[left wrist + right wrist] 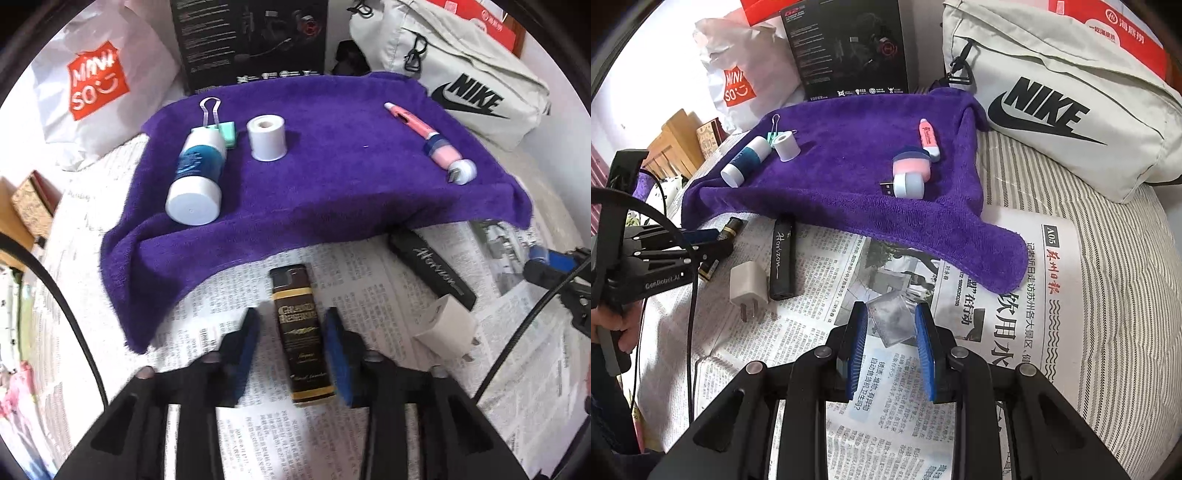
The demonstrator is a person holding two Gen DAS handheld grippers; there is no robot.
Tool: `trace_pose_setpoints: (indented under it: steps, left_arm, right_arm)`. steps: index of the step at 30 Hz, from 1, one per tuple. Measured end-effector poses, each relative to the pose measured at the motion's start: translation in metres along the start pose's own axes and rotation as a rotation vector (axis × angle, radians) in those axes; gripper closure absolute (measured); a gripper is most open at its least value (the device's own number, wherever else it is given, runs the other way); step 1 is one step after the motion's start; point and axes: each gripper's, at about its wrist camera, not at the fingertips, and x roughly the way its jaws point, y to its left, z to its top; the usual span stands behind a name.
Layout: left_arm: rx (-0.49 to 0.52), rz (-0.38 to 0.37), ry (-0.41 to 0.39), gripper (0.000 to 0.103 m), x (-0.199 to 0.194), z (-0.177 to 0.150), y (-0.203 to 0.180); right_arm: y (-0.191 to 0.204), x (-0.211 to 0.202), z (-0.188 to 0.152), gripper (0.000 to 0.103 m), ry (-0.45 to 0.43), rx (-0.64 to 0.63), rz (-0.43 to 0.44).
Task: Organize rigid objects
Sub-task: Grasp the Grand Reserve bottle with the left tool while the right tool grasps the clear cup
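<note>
While its blue pads stand on either side of the brown lighter [302, 332], the left gripper [291, 347] has its jaws spread, a strip of newspaper [236, 302] showing on the lighter's left side; the right pad sits just beside the lighter, and contact cannot be told. The lighter lies lengthwise between the fingers, on the newspaper, just near of the purple towel [314, 206].

In the right wrist view the right gripper [891, 332] has a small clear plastic box [892, 322] between its pads, which flank the box closely on both sides; whether they press on it cannot be told. The box rests over the newspaper, near of the towel's drooping right corner.

Right of the lighter lie a black stick marked with script lettering [430, 267] and a white plug adapter [447, 326], side by side on the paper.

On the towel, far left, a white and blue tube [195, 175] lies on its side, with a green binder clip [221, 125] touching its far end and a white tape roll [266, 138] upright just right of it. On the towel's right, a pink pen-like item [402, 118], a pink and blue piece [441, 149] and a small white USB device [461, 171] lie in a line.

Beyond the towel stand a black product box [251, 40], a Miniso bag [99, 81] to the left and a Nike bag [465, 74] to the right.
</note>
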Motion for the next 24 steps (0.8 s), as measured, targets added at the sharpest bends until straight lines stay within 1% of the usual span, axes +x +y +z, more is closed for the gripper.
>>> trace_pose_setpoints:
  steps: [7,8,9,10,15,17,19,22,24]
  left_arm:
    - [-0.026,-0.021,0.003,0.065,-0.0007,-0.0041,0.0028]
    - [-0.024,-0.028,0.0,0.07,-0.0005,-0.004,0.0024]
    - [-0.018,-0.04,-0.005,0.077,-0.0009,-0.0036,0.0018]
    - [-0.018,-0.044,-0.009,0.078,-0.0008,-0.0032,0.0018]
    - [-0.009,-0.056,-0.012,0.079,-0.0002,-0.0032,0.0012]
    - [-0.009,-0.047,-0.011,0.079,-0.0005,-0.0032,0.0004]
    - [0.004,-0.042,-0.031,0.078,0.0,-0.0044,-0.0018]
    - [0.002,-0.051,-0.025,0.079,-0.0003,-0.0029,-0.001]
    - [-0.009,-0.073,-0.027,0.079,-0.0025,-0.0028,0.0013]
  right_arm:
    - [0.0025,0.0011,0.0017,0.077,0.004,-0.007,0.001]
    - [0.0029,0.0022,0.0021,0.077,0.006,-0.007,0.002]
    - [0.0036,0.0034,0.0021,0.077,0.008,-0.007,0.004]
    - [0.0041,0.0043,0.0018,0.077,0.01,-0.009,0.006]
    - [0.0086,0.01,-0.0001,0.077,0.028,-0.018,0.011]
    - [0.0093,0.0088,-0.0003,0.077,0.025,-0.02,0.01]
    - [0.0092,0.008,0.0001,0.077,0.025,-0.021,0.007]
    - [0.0085,0.0084,0.0012,0.077,0.023,-0.012,0.01]
    - [0.009,0.0088,0.0015,0.077,0.024,-0.012,0.011]
